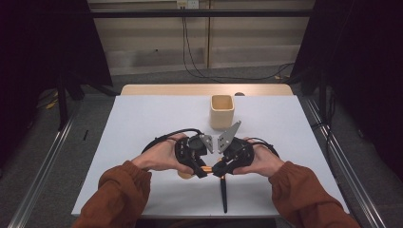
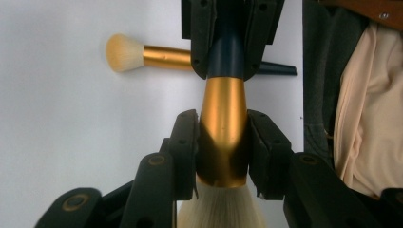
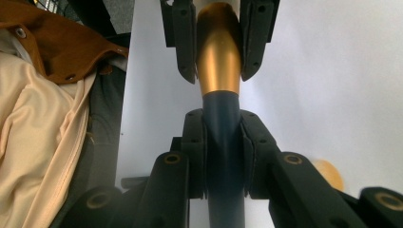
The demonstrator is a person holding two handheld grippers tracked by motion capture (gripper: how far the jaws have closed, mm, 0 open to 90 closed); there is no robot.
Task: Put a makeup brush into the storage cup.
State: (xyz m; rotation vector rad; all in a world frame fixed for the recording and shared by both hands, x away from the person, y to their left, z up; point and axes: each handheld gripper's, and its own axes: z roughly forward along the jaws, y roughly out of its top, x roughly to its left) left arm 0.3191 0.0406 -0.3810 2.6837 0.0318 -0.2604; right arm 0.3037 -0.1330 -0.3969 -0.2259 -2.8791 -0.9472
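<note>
Gold-ferruled brush (image 2: 223, 137) | left gripper (image 2: 222, 152) fingers clamped on ferrule; right gripper (image 3: 223, 156) fingers clamped on dark handle

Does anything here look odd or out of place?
Nothing looks spilled or broken. One makeup brush is clamped by both tongs at once, left tongs on its gold collar, right tongs on its dark handle. Another brush lies on the table.

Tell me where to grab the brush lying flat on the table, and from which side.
Take the lying brush by its dark handle, coming straight down from above and closing across its width. It lies flat, so probably only its top and sides are free. The slim handle lies in the open toward the person's edge of the table, while the bristle end sits under the held brush.
</note>
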